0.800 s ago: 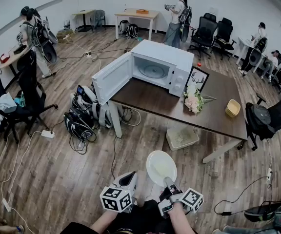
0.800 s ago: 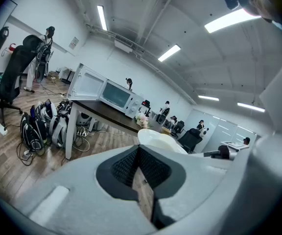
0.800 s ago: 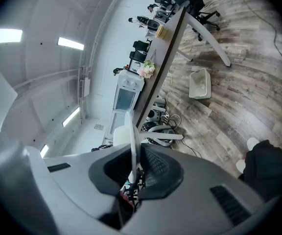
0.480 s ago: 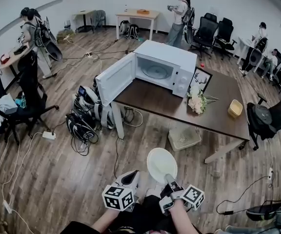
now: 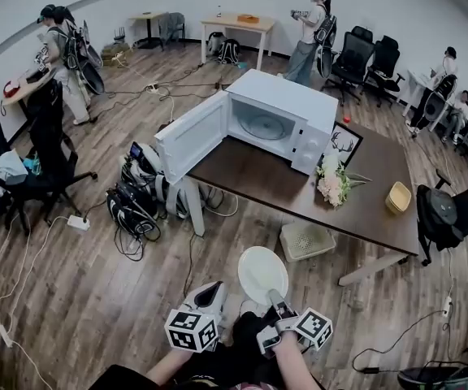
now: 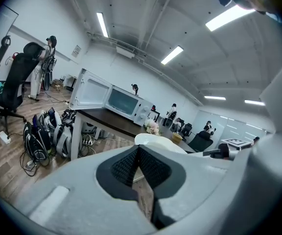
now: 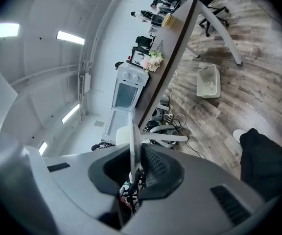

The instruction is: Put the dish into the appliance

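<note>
Looking down from the head view, the microwave (image 5: 276, 122) sits on the desk's (image 5: 299, 192) far left corner. Its door (image 5: 192, 136) is swung wide open past the desk's left edge, and I can see the round turntable inside. Just right of the microwave a framed picture (image 5: 344, 145) leans upright, with a bunch of pale flowers (image 5: 331, 182) lying in front of it. A small yellow bowl (image 5: 398, 197) sits alone near the desk's right edge.

On the floor, a white plastic basket (image 5: 305, 239) lies under the desk's near edge, pretty much between me and the microwave. A heap of black backpacks (image 5: 140, 195) and cables crowds the desk's left end, right below the open door. A few people and office chairs are further back in the room, well apart from the desk.

The plate (image 5: 262, 275) is plain white, round and shallow with a raised rim, and has no food on it. It's out over the wood floor, well short of the desk. My right gripper (image 5: 277, 301) has it pinched by the near rim, and in the right gripper view the plate (image 7: 133, 136) stands edge-on between the pads. The left gripper (image 5: 210, 297) hangs just beside it, jaws pressed together on nothing.
</note>
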Tool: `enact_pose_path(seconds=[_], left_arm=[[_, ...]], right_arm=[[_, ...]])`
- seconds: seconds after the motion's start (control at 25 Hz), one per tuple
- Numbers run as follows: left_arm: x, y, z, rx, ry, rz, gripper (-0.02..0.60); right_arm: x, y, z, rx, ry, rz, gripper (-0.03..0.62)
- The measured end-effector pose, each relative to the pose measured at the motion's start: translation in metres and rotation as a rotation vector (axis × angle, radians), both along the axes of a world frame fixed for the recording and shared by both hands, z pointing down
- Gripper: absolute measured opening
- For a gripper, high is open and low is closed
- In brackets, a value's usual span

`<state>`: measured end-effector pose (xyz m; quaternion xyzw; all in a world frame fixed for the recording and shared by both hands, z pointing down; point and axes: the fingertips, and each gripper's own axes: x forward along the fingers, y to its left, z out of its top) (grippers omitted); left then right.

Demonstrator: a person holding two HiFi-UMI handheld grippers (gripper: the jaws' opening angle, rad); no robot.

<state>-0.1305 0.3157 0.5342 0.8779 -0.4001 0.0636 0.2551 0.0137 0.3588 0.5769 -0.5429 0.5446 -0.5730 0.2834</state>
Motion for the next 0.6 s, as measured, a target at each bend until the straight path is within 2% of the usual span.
enact_pose_path(seconds=[0.24,0.44,0.6], left_arm=[[0.034,-0.044,0.0,-0.006,-0.018,-0.014,0.009],[0.069,-0.082,0.0,-0.015,-0.009,-0.029,0.009],[0.094,-0.117,0.001,-0.007,-0.005,-0.058,0.009]], right_arm=[[0.032,-0.051,-0.001,0.01,0.002,-0.043,0.045],[0.066,-0.096,-0.005,-0.003,0.029,-0.076,0.046],[0.087,-0.132,-0.005,0.014,0.01,-0.103,0.046]])
